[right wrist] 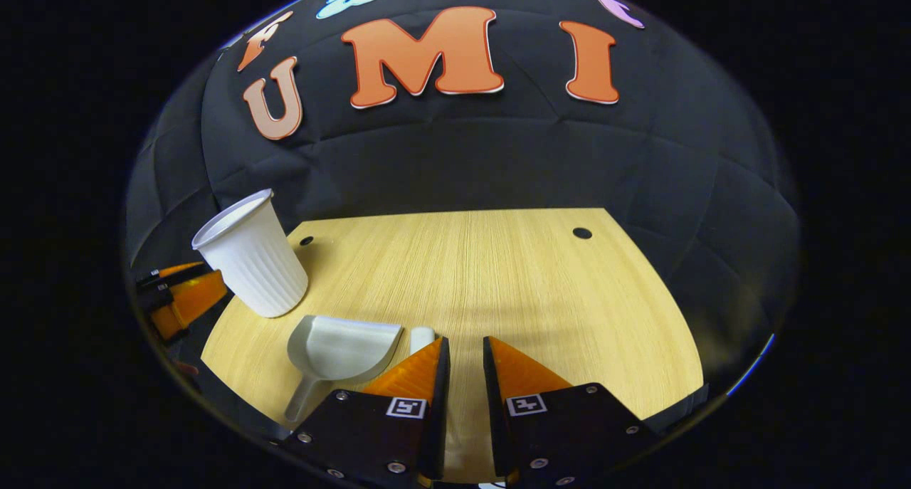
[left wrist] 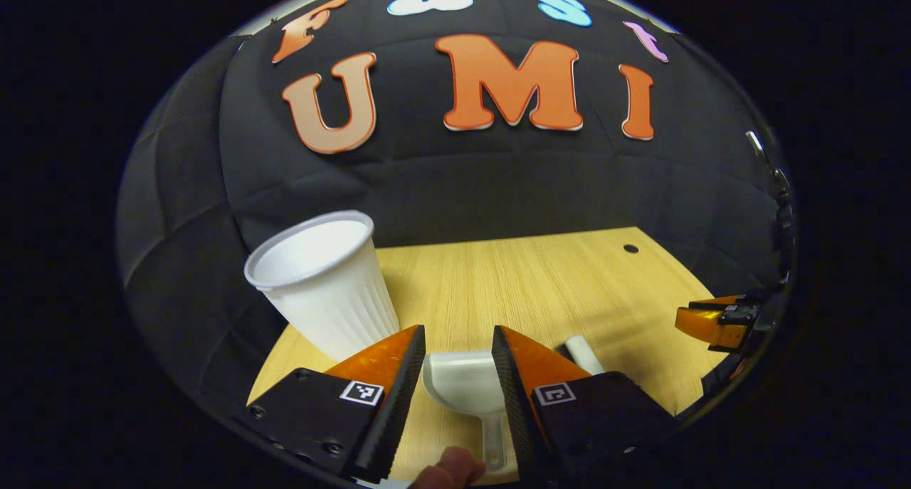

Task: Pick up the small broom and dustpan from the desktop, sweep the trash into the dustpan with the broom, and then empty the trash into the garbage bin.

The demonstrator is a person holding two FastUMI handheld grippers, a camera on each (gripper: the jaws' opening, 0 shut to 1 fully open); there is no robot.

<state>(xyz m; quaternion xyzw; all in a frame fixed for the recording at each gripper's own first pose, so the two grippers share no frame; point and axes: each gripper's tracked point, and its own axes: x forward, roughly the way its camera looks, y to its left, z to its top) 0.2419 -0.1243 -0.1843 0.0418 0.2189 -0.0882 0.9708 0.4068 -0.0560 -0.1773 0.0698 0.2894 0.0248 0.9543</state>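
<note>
Already the left tongs [left wrist: 459,375] stand wide over the dustpan [left wrist: 466,386], its handle pointing back between the jaws, untouched. Just beside it on the counter [right wrist: 498,290] lies the broom [right wrist: 421,338], mostly hidden by the right tongs [right wrist: 466,375], which are narrow and empty. Closing the left tongs on the pan's bowl instead of the thin handle could tip it or knock the nearby white cup [left wrist: 324,290].

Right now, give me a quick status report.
Left gripper open, jaws astride the dustpan, not gripping. Right gripper open, holding nothing. White cup upright on the desktop, beside the dustpan.
</note>
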